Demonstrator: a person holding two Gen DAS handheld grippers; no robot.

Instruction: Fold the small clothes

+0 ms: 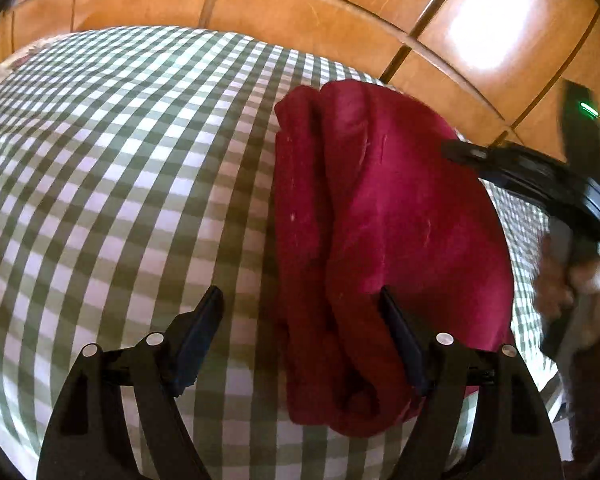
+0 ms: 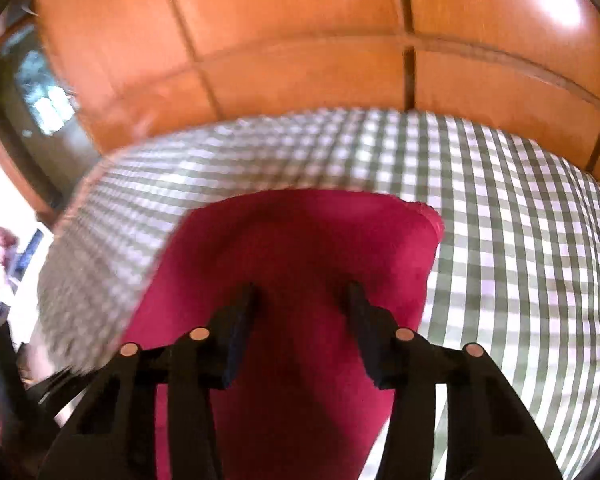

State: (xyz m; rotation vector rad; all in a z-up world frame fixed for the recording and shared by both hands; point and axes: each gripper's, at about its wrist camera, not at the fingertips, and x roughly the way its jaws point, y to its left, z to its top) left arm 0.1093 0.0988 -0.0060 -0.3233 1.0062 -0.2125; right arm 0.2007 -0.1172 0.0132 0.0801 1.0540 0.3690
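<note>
both claws, left claw (image 1: 300,312) & right claw (image 2: 302,300), hanging open over folded red garment (image 1: 380,216) on bench (image 1: 120,180); advise pinching near edge squarely, w/ layers aligned.

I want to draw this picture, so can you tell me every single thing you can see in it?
Cloth: one, dark red, folded in layers, lying on the checked cover near its right edge.
Checked cover: one, green and white squares, spread under the cloth.
Wooden panels: several, shiny orange-brown, behind the cover.
Things far left in the right wrist view: blurred, too unclear to name.
Left gripper: one, black, open, right finger over the cloth, left finger over the cover.
Right gripper: one, black, open, over the cloth.
Person's hand: one, blurred, holding the right gripper at the right edge.
</note>
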